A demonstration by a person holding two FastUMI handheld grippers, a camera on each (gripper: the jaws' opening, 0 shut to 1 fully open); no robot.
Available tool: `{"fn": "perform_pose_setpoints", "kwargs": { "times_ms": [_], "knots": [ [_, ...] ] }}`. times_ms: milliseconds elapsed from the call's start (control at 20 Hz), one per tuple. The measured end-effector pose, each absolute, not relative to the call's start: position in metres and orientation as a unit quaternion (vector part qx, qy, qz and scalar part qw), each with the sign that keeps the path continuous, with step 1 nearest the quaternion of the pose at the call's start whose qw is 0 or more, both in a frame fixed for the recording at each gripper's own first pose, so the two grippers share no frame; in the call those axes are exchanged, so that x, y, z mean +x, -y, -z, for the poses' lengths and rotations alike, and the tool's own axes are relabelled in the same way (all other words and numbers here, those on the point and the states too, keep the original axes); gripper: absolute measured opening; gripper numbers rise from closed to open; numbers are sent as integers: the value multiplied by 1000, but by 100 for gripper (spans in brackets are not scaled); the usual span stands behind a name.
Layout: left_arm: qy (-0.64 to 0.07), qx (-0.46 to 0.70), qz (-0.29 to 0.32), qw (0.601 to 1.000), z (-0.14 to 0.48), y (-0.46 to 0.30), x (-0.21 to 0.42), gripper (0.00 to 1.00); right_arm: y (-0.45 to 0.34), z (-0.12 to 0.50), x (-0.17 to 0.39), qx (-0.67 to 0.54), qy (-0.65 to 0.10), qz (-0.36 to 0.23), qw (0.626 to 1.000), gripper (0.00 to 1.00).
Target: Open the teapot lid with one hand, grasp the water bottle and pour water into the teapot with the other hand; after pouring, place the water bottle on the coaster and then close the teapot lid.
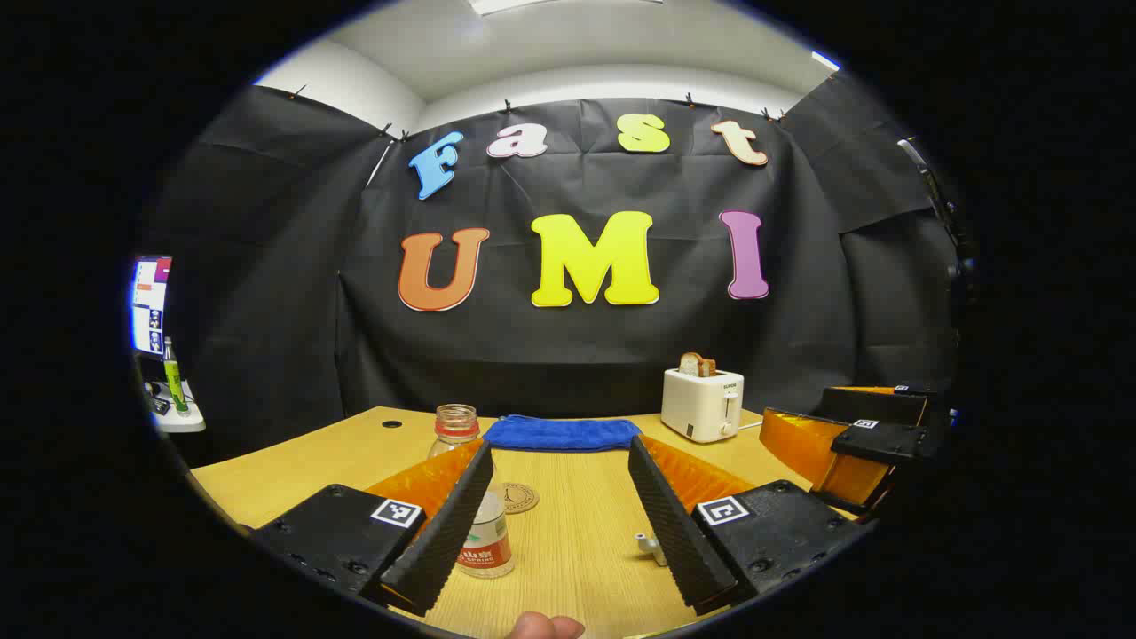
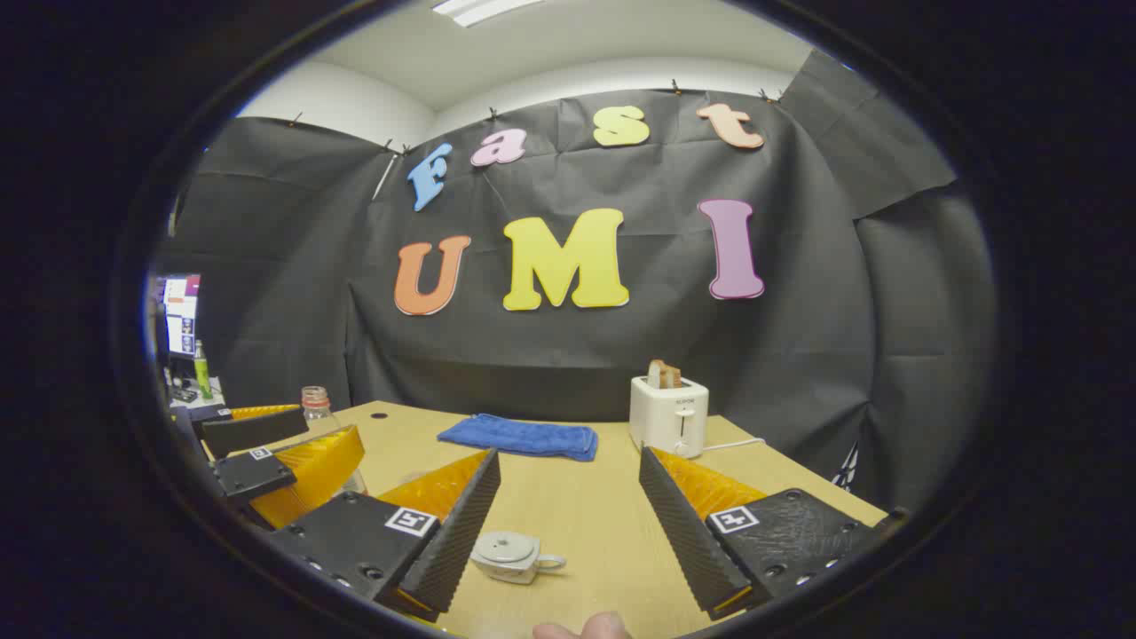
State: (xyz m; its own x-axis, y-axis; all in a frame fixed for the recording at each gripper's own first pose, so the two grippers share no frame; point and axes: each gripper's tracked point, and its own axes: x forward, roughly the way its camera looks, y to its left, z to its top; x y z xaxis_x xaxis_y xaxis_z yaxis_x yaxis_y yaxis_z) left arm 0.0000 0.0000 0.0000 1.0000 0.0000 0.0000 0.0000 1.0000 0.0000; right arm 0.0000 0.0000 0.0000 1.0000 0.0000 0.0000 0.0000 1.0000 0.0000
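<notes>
Two hand-held grippers, my left (image 1: 561, 524) and right (image 2: 568, 524), are wide open, holding nothing. The water bottle (image 1: 486, 532) stands on the table (image 1: 577, 550), light and squashy; I should grab its middle.

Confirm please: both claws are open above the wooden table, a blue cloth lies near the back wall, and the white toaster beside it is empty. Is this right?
One detail is wrong: the toaster is not empty. Toast sticks up out of its slot, as the left gripper view shows. The rest holds: the left claw and the right claw are open above the wooden table, and the blue cloth lies near the back wall.
</notes>
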Motion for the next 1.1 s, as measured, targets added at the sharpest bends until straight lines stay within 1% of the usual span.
{"fn": "perform_pose_setpoints", "kwargs": {
  "times_ms": [400, 450, 500, 550, 600, 650, 700, 800, 950, 1000, 1050, 1100],
  "knots": [
    [-3, 2, 1, 1000, 3, 1, 0, 97, 3, 5, 3, 3, -3, 3, 1000, 95],
    [-2, 3, 1, 1000, 3, 1, 2, 97, 3, 5, 6, 0, -2, 1, 1000, 95],
    [-3, 5, -3, 1000, 5, -1, 4, 97, 5, 6, 10, -4, -1, -2, 1000, 99],
    [-3, 6, -9, 1000, 8, -4, 9, 96, 3, 6, 16, -3, 0, -6, 1000, 95],
    [-2, 4, -14, 1000, 10, -5, 13, 96, 3, 9, 21, 1, -2, -12, 1000, 95],
    [-2, 2, -16, 1000, 10, -4, 18, 97, 1, 11, 28, 3, -6, -17, 1000, 99],
    [-5, 0, -16, 1000, 9, -4, 22, 96, 1, 12, 35, 2, -9, -21, 1000, 99],
    [-3, -6, -18, 1000, 6, -4, 25, 96, 0, 19, 42, -4, -23, -28, 999, 92],
    [-1, -8, -19, 1000, 6, -4, 21, 96, -2, 28, 36, -5, -29, -34, 999, 92],
    [-10, -7, -19, 1000, 12, -5, 21, 96, -5, 35, 34, -6, -33, -36, 999, 95],
    [-14, -7, -17, 1000, 14, -5, 19, 96, -10, 41, 35, -8, -37, -41, 998, 95],
    [-17, -6, -16, 1000, 16, -5, 16, 96, -15, 46, 35, -8, -42, -45, 998, 92]
  ]
}}
